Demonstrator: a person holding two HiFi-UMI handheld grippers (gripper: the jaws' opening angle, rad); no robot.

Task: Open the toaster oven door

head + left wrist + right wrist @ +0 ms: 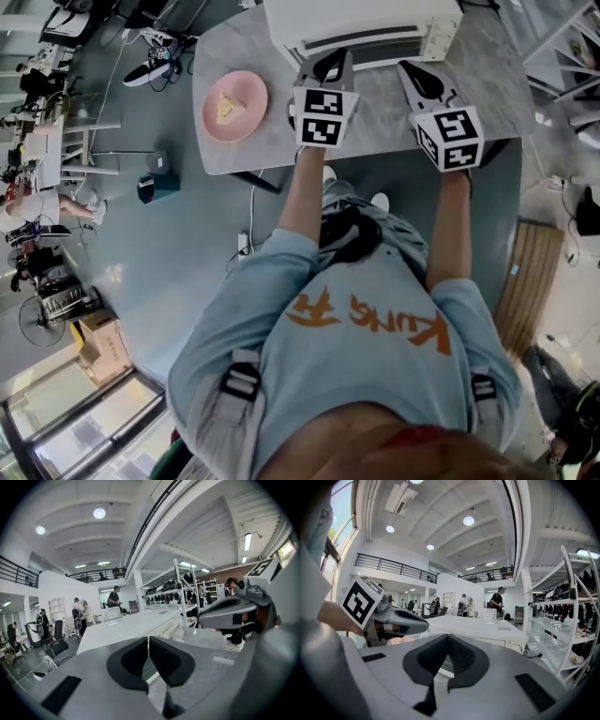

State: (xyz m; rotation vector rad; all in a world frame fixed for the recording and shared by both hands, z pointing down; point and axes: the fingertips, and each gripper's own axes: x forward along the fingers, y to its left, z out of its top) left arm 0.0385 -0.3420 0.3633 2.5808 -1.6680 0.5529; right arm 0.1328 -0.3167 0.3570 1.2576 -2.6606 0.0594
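A white toaster oven [361, 28] stands at the far edge of the grey table [375, 117], its door facing me and closed. In the head view my left gripper [330, 64] hovers just in front of the door's left part, and my right gripper [419, 80] in front of its right part. Both are shut with nothing between the jaws. The oven's white top [126, 627] fills the middle of the left gripper view, above the shut left gripper [148, 656]. In the right gripper view the oven [483, 630] lies just past the shut right gripper [447, 656].
A pink plate [235, 106] with a slice of food sits on the table left of the oven. A cable runs off the oven's right side [534, 654]. Shelving [576, 620] stands to the right, and people and office chairs [56, 634] are farther off in the room.
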